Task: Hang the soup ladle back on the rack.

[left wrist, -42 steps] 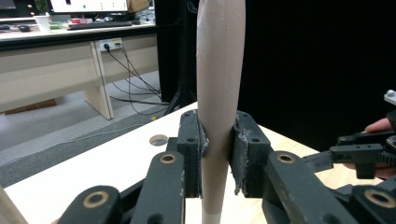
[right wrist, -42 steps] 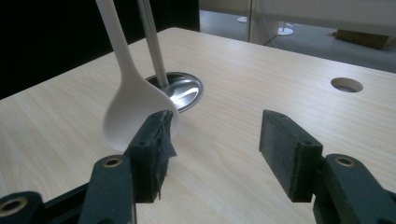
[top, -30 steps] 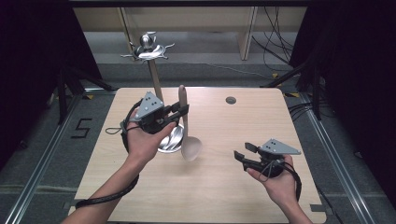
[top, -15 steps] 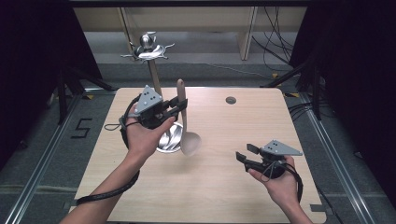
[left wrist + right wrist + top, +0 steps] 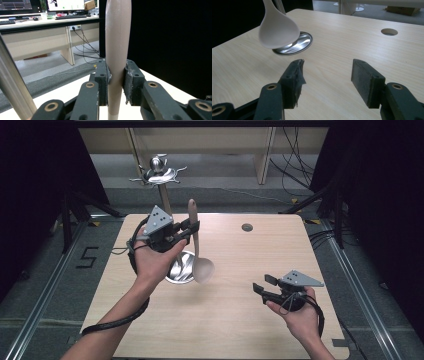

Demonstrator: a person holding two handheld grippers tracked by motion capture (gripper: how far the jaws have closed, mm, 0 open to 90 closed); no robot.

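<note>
Nearest the person, the right gripper [image 5: 270, 290] is held low over the bare front right part of the light wooden table [image 5: 240, 330]. Its two black jaws stand wide apart with nothing between them; in the right gripper view [image 5: 325, 75] only wood grain shows in the gap.

Farther in, left of centre, the left gripper [image 5: 187, 231] is raised above the table. Its jaws are clamped on the handle of a ladle [image 5: 196, 240], seen up close in the left gripper view [image 5: 117, 50] as a smooth, rounded, pinkish-beige shaft pressed between the two pads [image 5: 115, 82].

The ladle hangs almost upright, handle tip up and bowl down. Its bowl [image 5: 278, 31] is pale, smooth and egg-shaped, and looks empty. It hovers just above the table, beside and partly over a shiny round metal base [image 5: 181, 269].

From that base a slim pole [image 5: 164, 200] rises to a metal hanger top with curling hooks [image 5: 158, 172]; nothing hangs on them.

Toward the far edge, a small round hole [image 5: 247, 227] pierces the tabletop.
</note>
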